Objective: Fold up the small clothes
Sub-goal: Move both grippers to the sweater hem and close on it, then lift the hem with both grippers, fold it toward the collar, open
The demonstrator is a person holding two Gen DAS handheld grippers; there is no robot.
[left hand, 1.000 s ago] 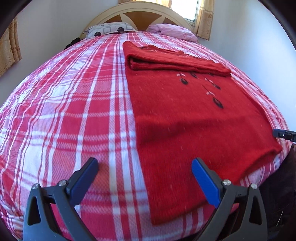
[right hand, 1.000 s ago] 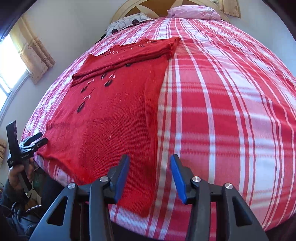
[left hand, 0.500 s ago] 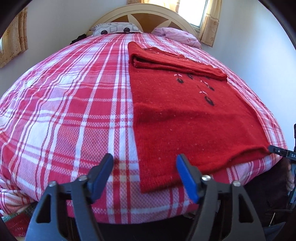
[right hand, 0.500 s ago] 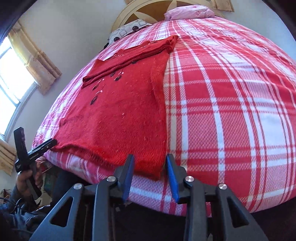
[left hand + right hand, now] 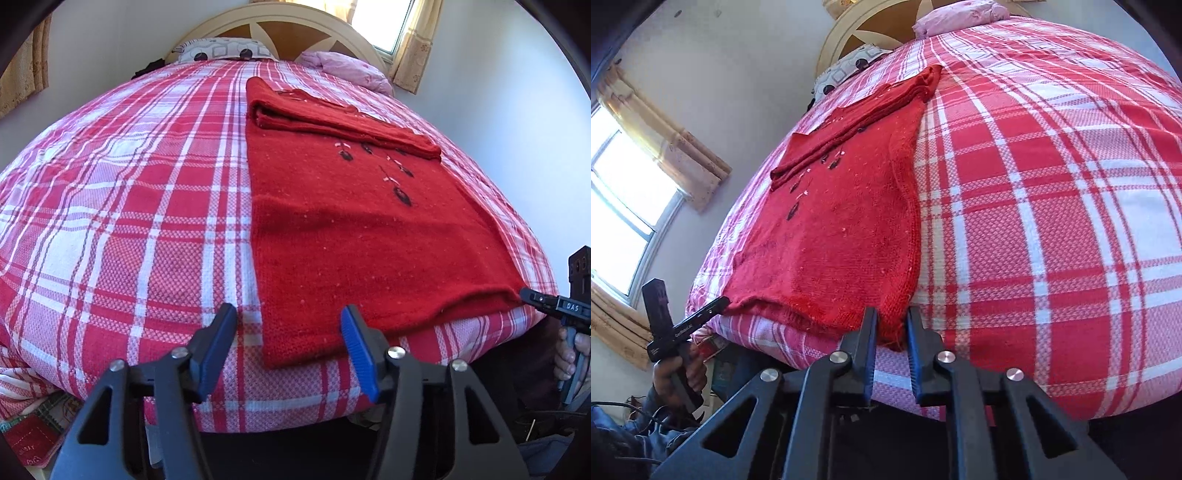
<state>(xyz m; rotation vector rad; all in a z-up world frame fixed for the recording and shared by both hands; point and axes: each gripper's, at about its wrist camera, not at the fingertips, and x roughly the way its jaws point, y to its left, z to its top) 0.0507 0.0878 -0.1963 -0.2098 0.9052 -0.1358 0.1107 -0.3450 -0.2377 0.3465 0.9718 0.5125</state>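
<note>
**Grippers at sweater's near hem**

Red sweater (image 5: 354,236) lies flat on plaid bed (image 5: 129,221), top part folded over at far end. Left gripper (image 5: 288,343) level, jaws spread wide around near-left hem corner, not touching. Right gripper (image 5: 891,343) low at other near corner, fingers narrowly parted w/ fabric between; can't tell if clamped.

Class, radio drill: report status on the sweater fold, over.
Left gripper open, straddling near hem corner of red sweater. Right gripper narrowed around other hem corner, grip unclear. Top already folded down. Nothing in the way.
</note>
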